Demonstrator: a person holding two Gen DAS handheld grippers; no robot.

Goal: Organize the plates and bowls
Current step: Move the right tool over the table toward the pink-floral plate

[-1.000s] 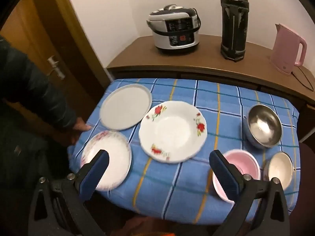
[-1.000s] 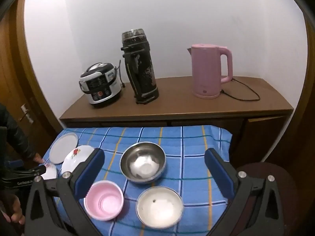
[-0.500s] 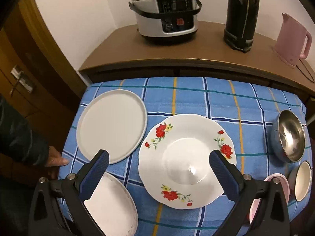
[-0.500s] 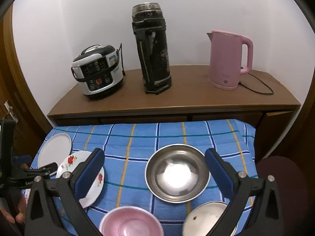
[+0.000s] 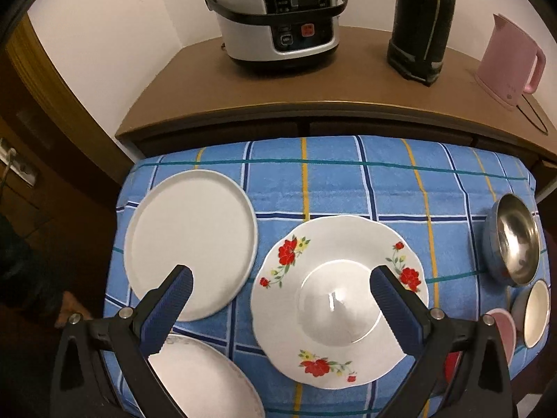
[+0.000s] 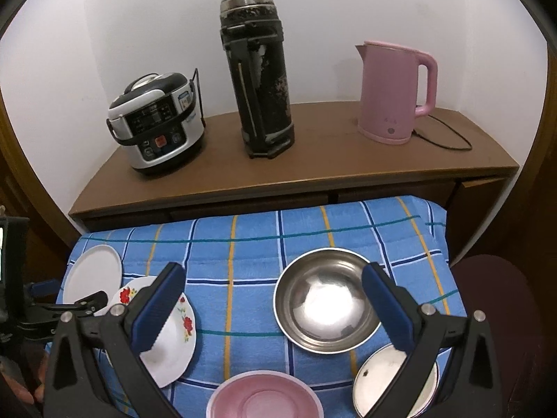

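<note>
On the blue checked tablecloth [image 5: 334, 181] lie a plain white plate [image 5: 190, 240] at the left, a flowered white plate [image 5: 339, 299] in the middle and a third white plate [image 5: 202, 383] at the near left edge. My left gripper [image 5: 282, 292] hovers open above the gap between the plain and flowered plates. A large steel bowl [image 6: 325, 299], a pink bowl [image 6: 264, 399] and a small steel bowl [image 6: 386, 376] sit at the right. Over the large steel bowl my right gripper [image 6: 271, 299] stands open, empty.
A wooden sideboard [image 6: 313, 167] behind the table carries a rice cooker [image 6: 156, 125], a tall black flask [image 6: 257, 76] and a pink kettle [image 6: 397, 94] with its cord. A dark round stool [image 6: 494, 292] stands right of the table. A hand [image 5: 69, 310] shows at the left edge.
Both grippers have moved forward and lower toward the table. The left one now hangs over the plates, the right one over the large steel bowl. Both stay open.
</note>
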